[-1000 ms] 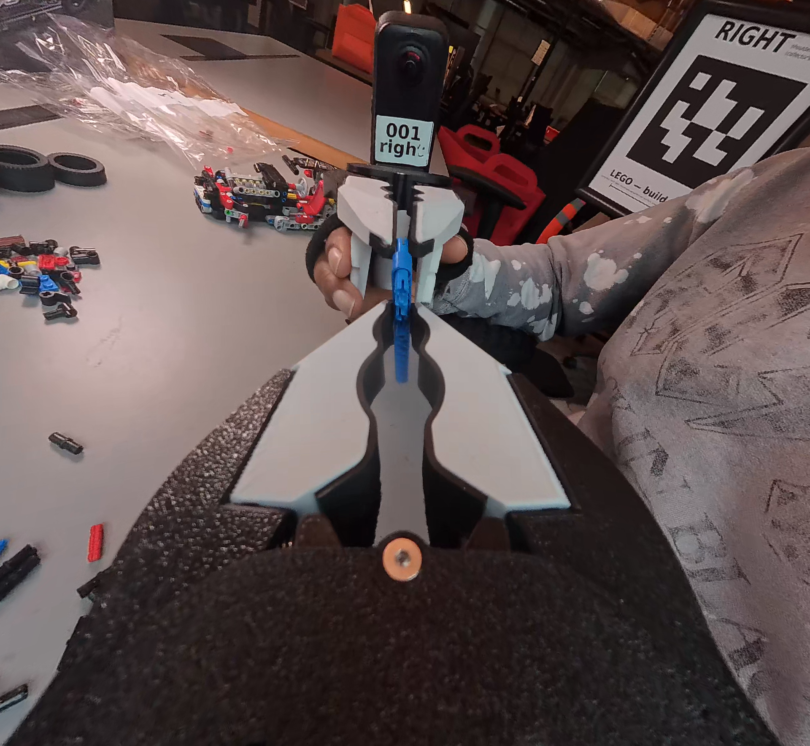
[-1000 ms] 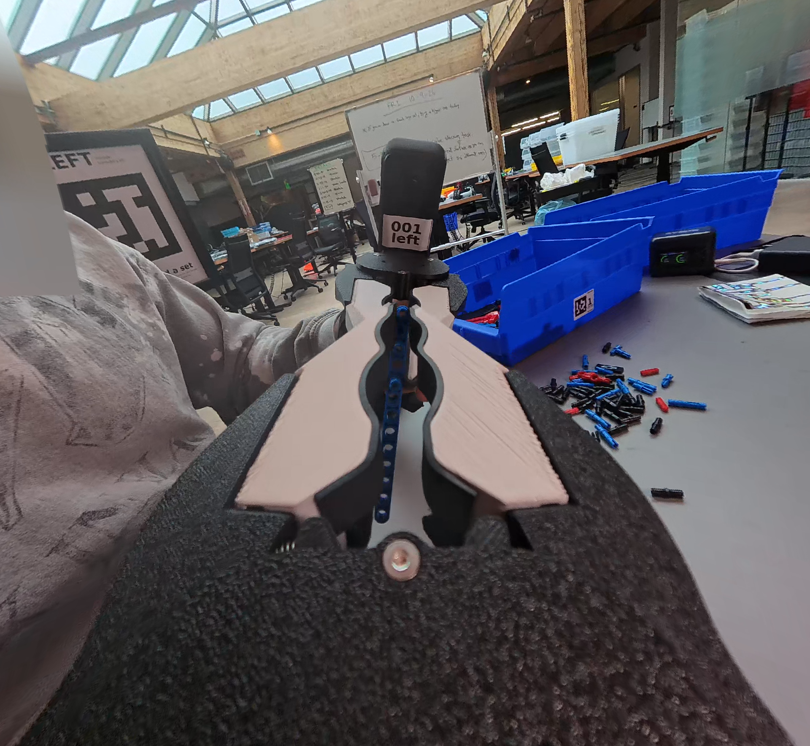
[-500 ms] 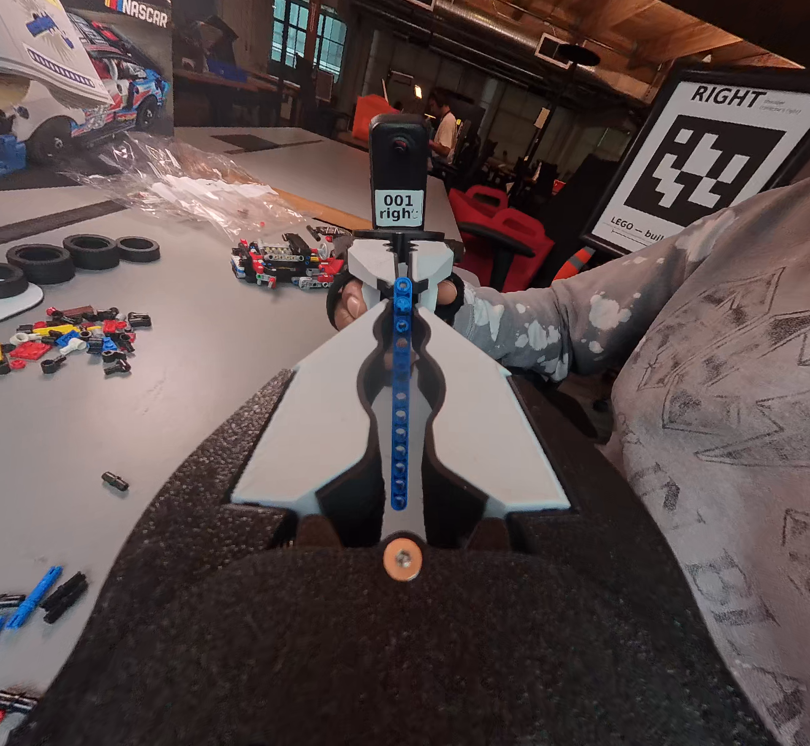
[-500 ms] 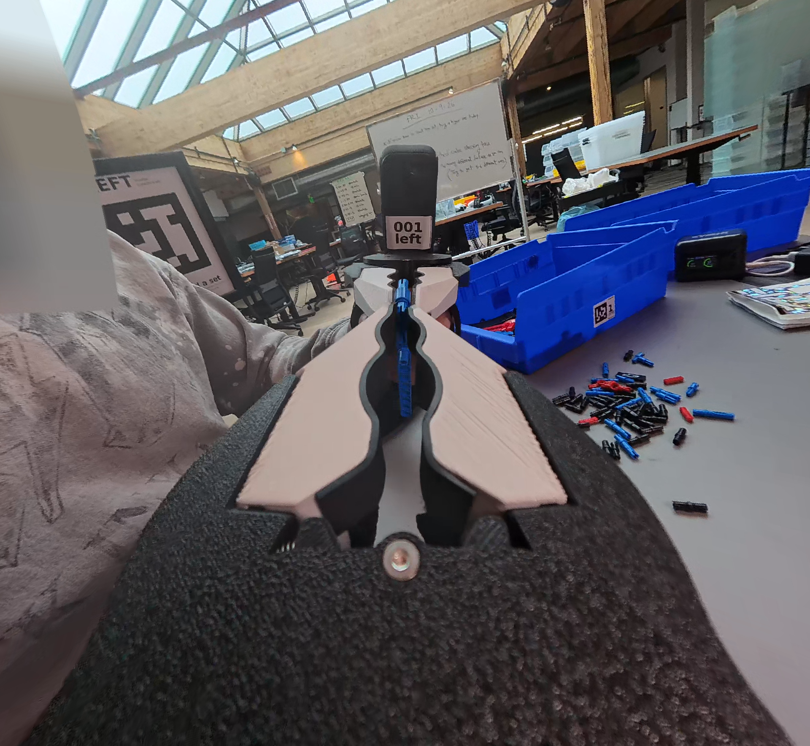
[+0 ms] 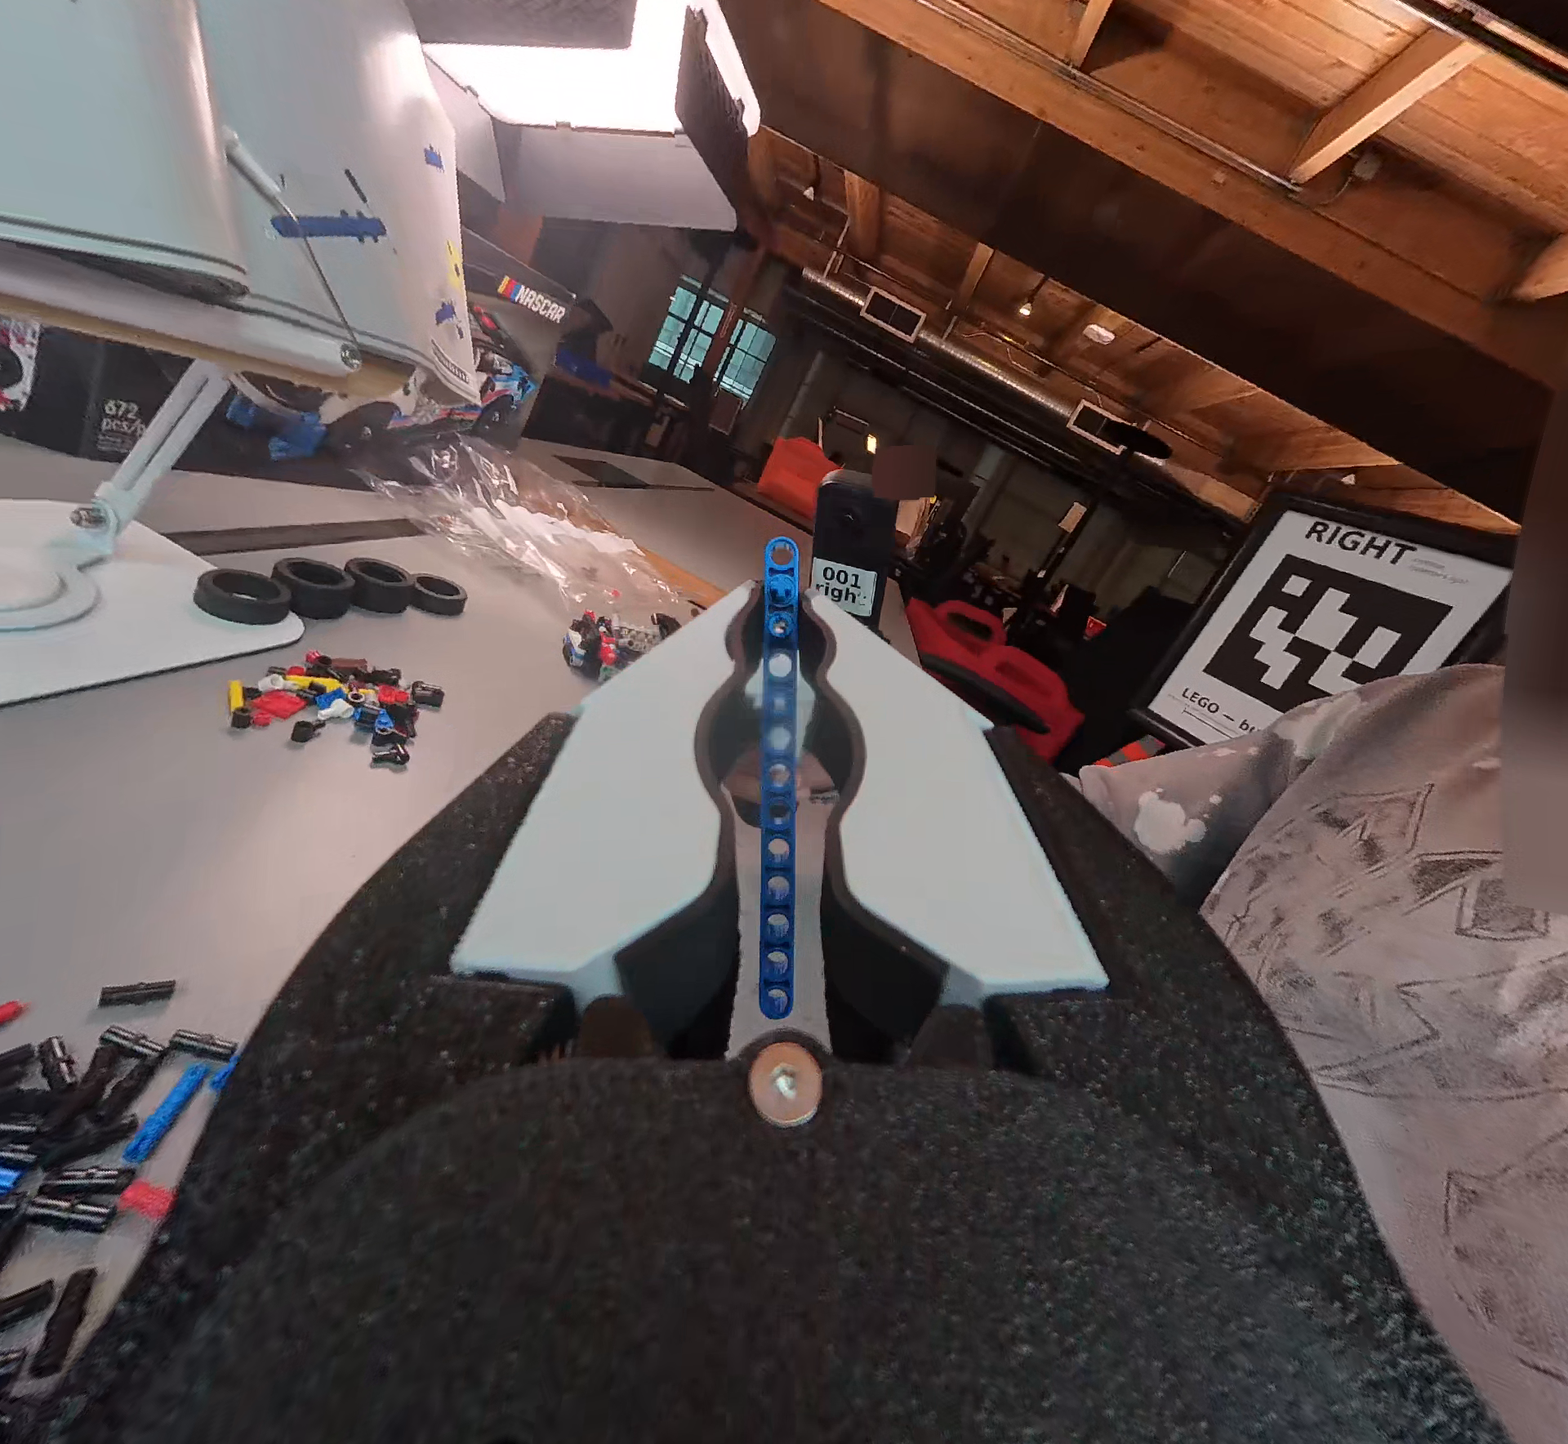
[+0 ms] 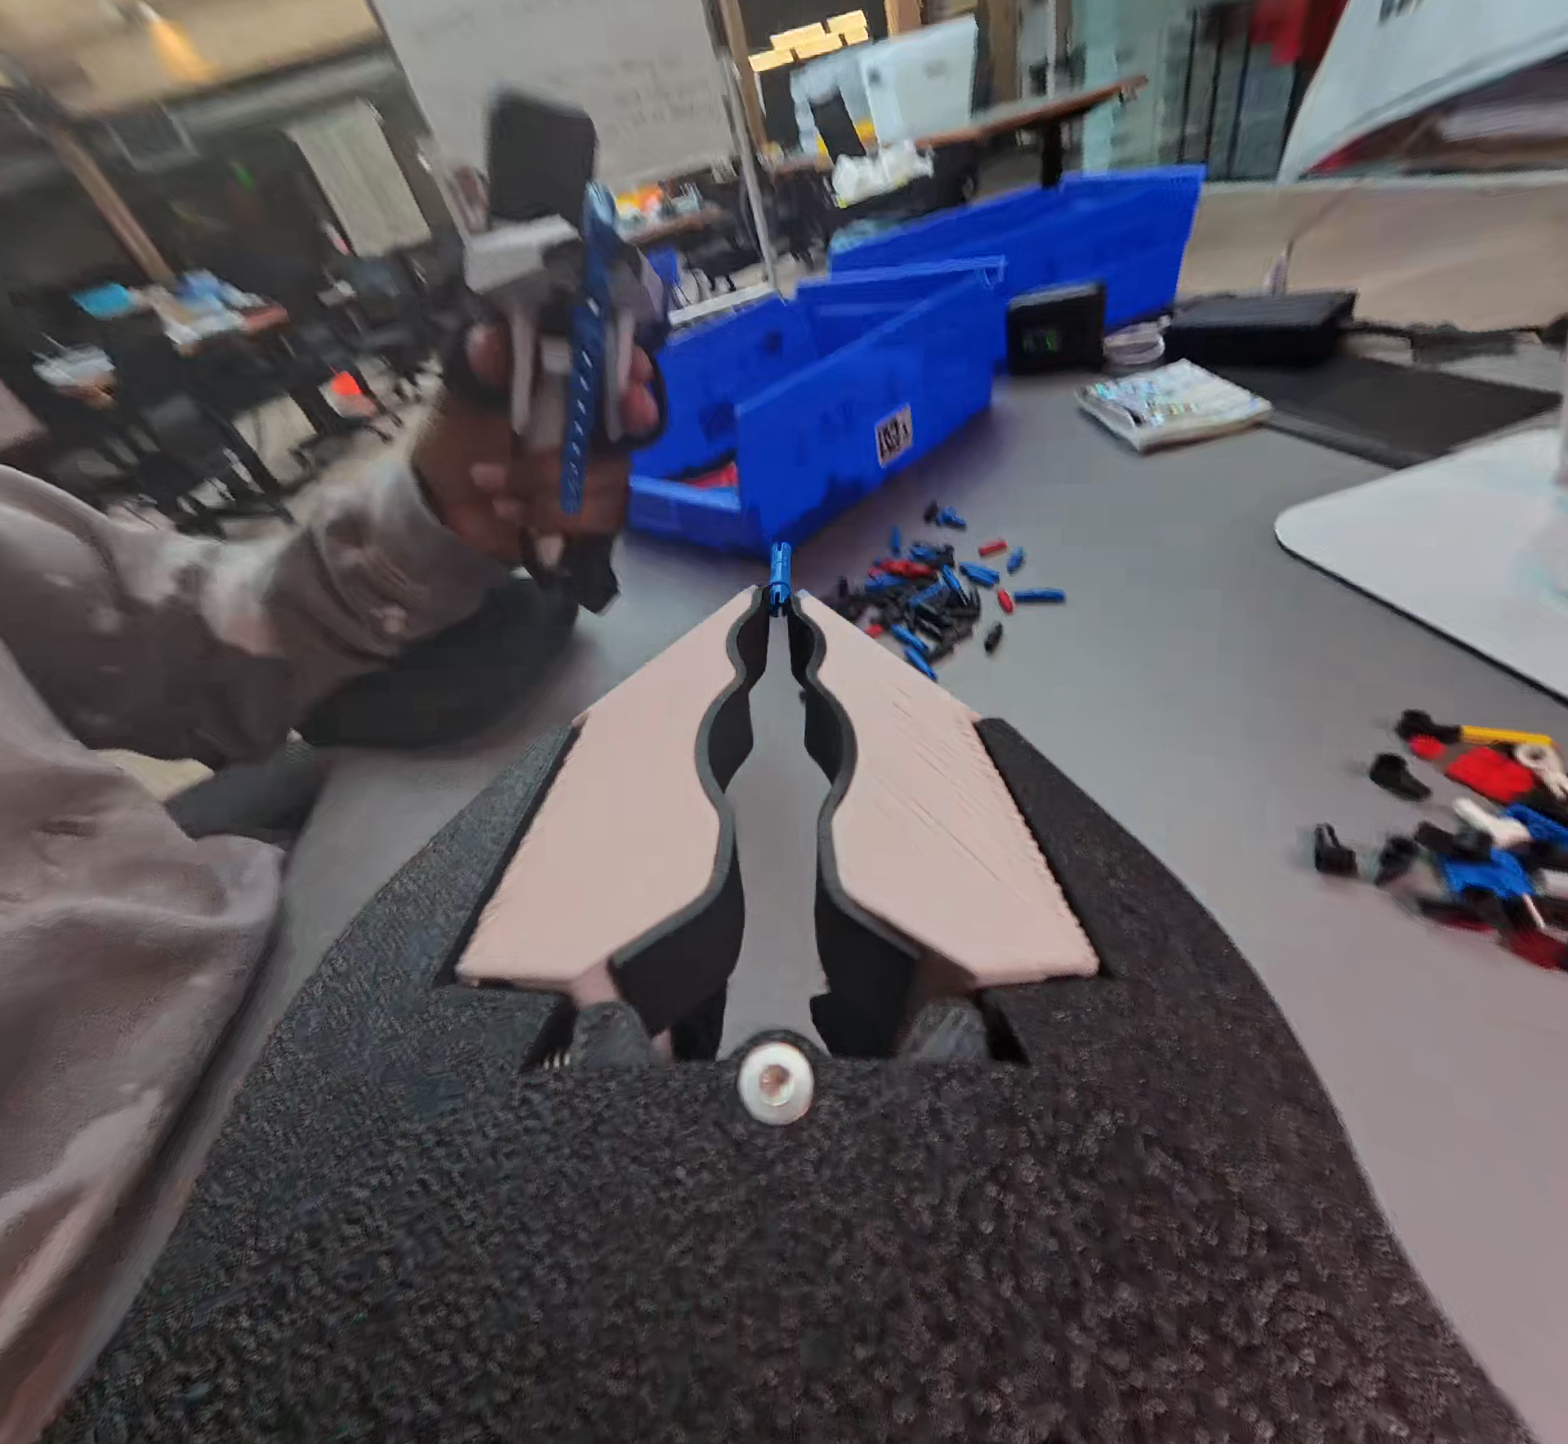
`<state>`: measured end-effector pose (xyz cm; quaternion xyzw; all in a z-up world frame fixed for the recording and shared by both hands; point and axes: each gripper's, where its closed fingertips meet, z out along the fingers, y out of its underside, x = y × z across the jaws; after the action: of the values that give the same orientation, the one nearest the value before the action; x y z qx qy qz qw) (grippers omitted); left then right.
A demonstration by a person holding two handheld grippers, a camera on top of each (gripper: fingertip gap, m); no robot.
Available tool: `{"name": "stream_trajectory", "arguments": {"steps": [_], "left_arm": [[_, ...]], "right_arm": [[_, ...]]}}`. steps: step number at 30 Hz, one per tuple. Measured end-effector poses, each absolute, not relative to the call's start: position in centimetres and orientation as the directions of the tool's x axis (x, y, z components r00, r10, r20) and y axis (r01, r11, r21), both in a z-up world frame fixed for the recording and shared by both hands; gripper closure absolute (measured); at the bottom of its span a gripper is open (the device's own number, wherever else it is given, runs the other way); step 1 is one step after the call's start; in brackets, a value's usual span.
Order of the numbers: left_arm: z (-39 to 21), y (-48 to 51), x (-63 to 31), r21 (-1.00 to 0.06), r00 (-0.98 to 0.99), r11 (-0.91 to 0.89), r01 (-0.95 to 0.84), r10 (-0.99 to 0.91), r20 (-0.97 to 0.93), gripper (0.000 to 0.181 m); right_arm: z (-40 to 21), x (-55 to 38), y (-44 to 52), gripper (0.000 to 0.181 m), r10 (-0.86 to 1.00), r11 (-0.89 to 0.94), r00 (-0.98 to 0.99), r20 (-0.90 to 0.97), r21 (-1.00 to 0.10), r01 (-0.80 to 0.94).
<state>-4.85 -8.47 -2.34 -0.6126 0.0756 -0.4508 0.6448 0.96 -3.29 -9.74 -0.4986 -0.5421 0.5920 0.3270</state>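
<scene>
My left gripper (image 5: 781, 597) is shut on a long blue beam with holes (image 5: 776, 809). The beam runs along the gap between the fingers and sticks out past the tips, held up above the grey table (image 5: 212, 852). My right gripper (image 6: 776, 607) is shut on a small blue pin (image 6: 779, 567) that pokes out of its tips, above the table. In the blurred right wrist view the left gripper (image 6: 560, 300) shows at the upper left, in a hand, with the beam (image 6: 585, 385) in it. The right gripper's black camera (image 5: 848, 546) shows just behind the beam's tip.
Blue bins (image 6: 857, 402) stand behind a pile of blue, black and red pins (image 6: 925, 610). Mixed small pieces (image 5: 331, 703), several black tyres (image 5: 331, 584), a white stand base (image 5: 127, 627), a part-built model (image 5: 611, 639) and a clear bag (image 5: 526, 521) lie on the table. Some 11 cm of space lies between my two pairs of fingers.
The grippers were tip to tip with the blue beam between them. They have drawn apart: the left one keeps the beam and tilts up, the right one has swung right with the pin.
</scene>
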Motion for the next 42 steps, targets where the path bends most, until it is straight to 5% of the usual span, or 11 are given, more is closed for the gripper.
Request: {"name": "stream_trajectory", "arguments": {"steps": [5, 11, 13, 20, 25, 42], "left_arm": [[-3.5, -7.4, -5.3, -0.829, 0.584, -0.191, 0.526, -0.628, 0.515, 0.177], [-5.5, -6.5, -5.5, -0.809, 0.587, -0.233, 0.539, -0.586, 0.559, 0.177], [-6.3, -6.2, -5.4, -0.809, 0.594, -0.247, 0.533, -0.572, 0.566, 0.177], [-6.8, -6.0, -5.0, -0.78, 0.547, -0.272, 0.564, -0.585, 0.599, 0.177], [-6.6, -6.3, -3.9, -0.754, 0.476, -0.299, 0.585, -0.626, 0.617, 0.177], [-6.1, -6.5, -2.6, -0.646, 0.292, -0.355, 0.675, -0.676, 0.676, 0.176]], "right_arm": [[-18.0, -1.9, -2.3, 0.177, 0.991, 0.085, -0.132, 0.02, -0.859, 0.505], [-20.4, -5.9, -1.2, 0.177, 0.97, 0.233, -0.085, 0.227, -0.777, 0.584], [-19.4, -6.8, -1.0, 0.161, 0.963, 0.255, -0.069, 0.259, -0.804, 0.537], [-13.6, -5.3, -3.7, 0.149, 0.976, 0.014, -0.213, -0.047, -0.961, 0.275], [-9.0, -3.4, -6.7, 0.158, 0.862, -0.256, -0.416, -0.289, -0.957, 0.134], [-9.1, -3.8, -9.8, 0.171, 0.84, -0.286, -0.438, -0.32, -0.947, 0.145]]}}
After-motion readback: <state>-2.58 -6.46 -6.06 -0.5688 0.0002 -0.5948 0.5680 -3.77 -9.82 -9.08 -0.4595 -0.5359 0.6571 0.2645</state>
